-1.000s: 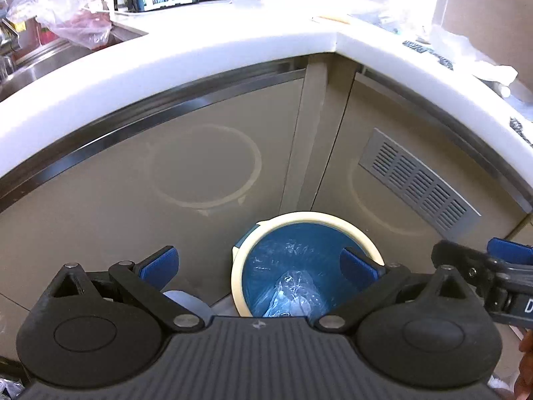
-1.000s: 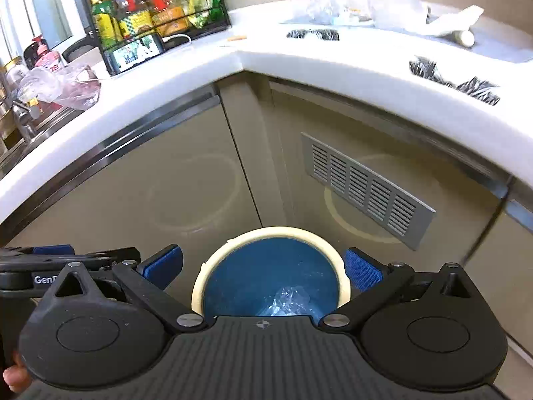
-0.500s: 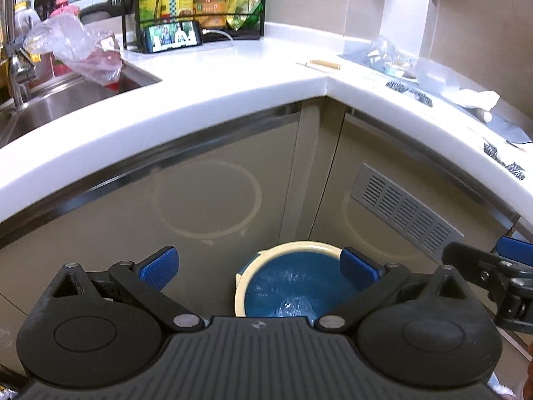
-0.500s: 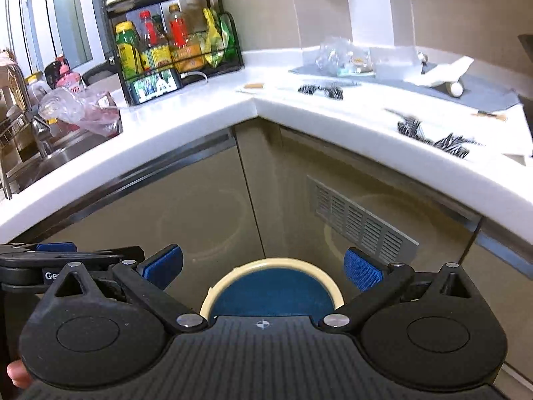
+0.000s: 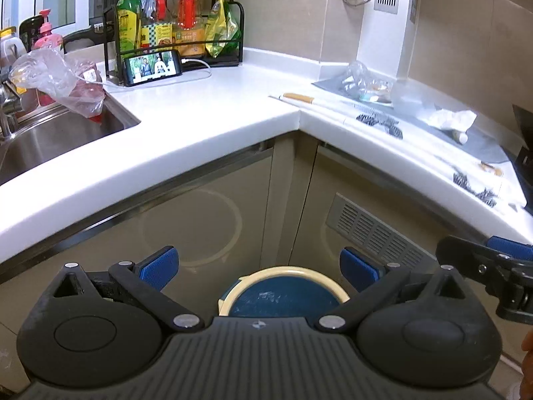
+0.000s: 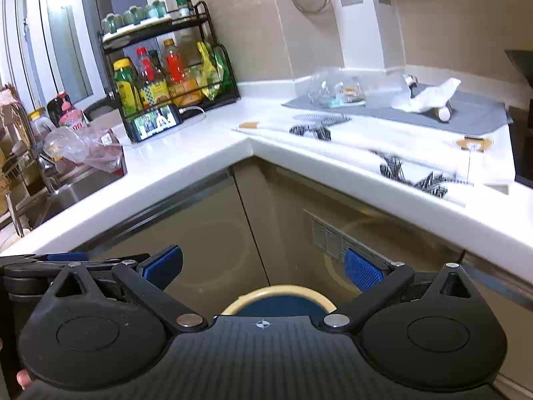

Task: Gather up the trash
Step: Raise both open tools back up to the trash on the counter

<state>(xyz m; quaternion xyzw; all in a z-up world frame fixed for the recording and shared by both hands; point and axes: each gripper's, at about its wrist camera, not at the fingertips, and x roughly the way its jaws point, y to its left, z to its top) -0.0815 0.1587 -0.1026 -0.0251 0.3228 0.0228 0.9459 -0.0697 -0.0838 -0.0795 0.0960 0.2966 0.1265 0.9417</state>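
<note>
Both grippers are held low in front of the corner of the white L-shaped counter (image 5: 206, 123), and both have the fingers spread wide with nothing between them. The left gripper (image 5: 259, 268) points over the round cream-rimmed trash bin with a blue plastic liner (image 5: 283, 291), which stands on the floor against the beige cabinet doors, just below the corner. The right gripper (image 6: 263, 268) is beside the left one and looks at the same bin (image 6: 279, 296), of which only the far rim shows. On the right part of the counter, on a grey mat (image 6: 473, 113), lie a crumpled clear plastic bag (image 6: 333, 88) and, well apart from it, a crumpled white paper tissue (image 6: 429, 95). On the left part there is a black wire rack with bottles (image 5: 173, 23), a smartphone with a lit screen (image 5: 153, 66) leaning in front of it, and a clear plastic bag (image 5: 56, 80) hanging over the edge of the steel sink (image 5: 50, 140).
</note>
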